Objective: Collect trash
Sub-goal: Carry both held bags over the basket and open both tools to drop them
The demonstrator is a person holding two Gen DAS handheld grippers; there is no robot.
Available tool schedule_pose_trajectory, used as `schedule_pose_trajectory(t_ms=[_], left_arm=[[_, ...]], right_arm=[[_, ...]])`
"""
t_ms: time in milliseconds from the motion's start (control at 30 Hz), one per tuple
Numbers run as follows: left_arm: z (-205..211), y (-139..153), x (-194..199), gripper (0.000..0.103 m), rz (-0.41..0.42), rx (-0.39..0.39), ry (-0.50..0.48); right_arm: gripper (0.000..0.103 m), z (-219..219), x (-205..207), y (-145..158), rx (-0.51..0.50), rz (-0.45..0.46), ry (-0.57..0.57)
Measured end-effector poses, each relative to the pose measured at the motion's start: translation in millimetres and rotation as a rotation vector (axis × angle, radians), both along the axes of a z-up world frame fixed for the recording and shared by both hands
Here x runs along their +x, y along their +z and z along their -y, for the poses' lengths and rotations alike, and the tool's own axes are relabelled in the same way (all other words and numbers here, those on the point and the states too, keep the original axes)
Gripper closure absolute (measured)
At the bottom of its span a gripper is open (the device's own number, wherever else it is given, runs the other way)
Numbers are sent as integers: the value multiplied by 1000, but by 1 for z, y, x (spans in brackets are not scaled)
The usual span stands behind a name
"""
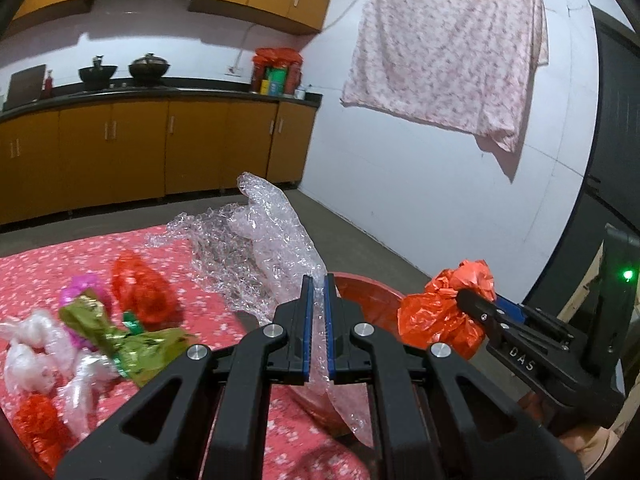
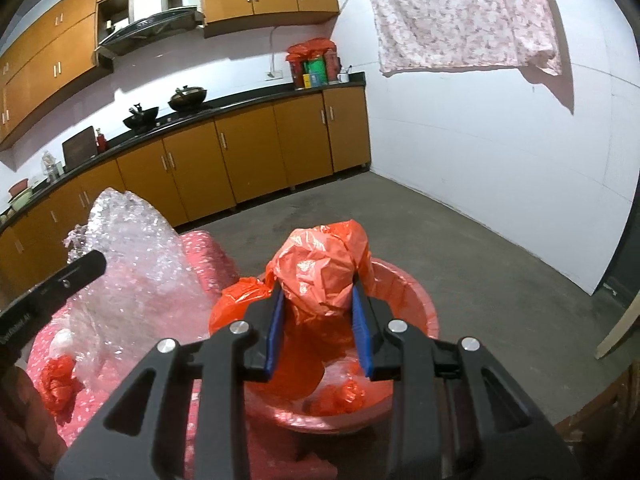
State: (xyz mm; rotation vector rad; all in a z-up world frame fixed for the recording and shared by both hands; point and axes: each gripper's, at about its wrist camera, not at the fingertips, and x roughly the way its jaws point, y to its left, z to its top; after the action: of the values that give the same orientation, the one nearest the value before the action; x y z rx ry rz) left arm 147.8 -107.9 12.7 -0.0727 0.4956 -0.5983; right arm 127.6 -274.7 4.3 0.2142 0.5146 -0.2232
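My left gripper [image 1: 318,280] is shut on a big sheet of clear bubble wrap [image 1: 256,248], lifted above the pink floral table cloth [image 1: 100,252]; the wrap also shows in the right wrist view [image 2: 132,272]. My right gripper [image 2: 318,296] is shut on a crumpled orange plastic bag [image 2: 324,268], held over the red basin [image 2: 416,300]. The bag [image 1: 440,312] and basin rim [image 1: 360,292] show in the left wrist view too. Other orange bits lie in the basin [image 2: 340,396].
Loose wrappers lie on the cloth at the left: a red ball [image 1: 140,288], a green and pink foil wrapper [image 1: 104,328], white plastic [image 1: 36,352] and a red scrap [image 1: 36,428]. Kitchen cabinets [image 2: 248,160] stand behind, a grey concrete floor [image 2: 480,248] to the right.
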Motion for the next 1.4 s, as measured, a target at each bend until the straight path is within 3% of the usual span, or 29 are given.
schedule_pose_trajectory(t_ms=[933, 1100, 1200, 1267, 1400], left_arm=[[61, -51, 39, 98, -103, 77, -84], [61, -56, 46, 97, -138, 70, -73], [57, -58, 50, 86, -162, 59, -62], [54, -56, 50, 66, -159, 54, -48], [48, -54, 49, 62, -154, 43, -32]], right_arm=[[72, 26, 43, -36, 36, -55, -56], [67, 30, 45, -41, 42, -58, -55], [63, 31, 45, -45, 59, -60, -62], [59, 31, 45, -47, 64, -60, -65], [53, 27, 45, -47, 56, -62, -68]])
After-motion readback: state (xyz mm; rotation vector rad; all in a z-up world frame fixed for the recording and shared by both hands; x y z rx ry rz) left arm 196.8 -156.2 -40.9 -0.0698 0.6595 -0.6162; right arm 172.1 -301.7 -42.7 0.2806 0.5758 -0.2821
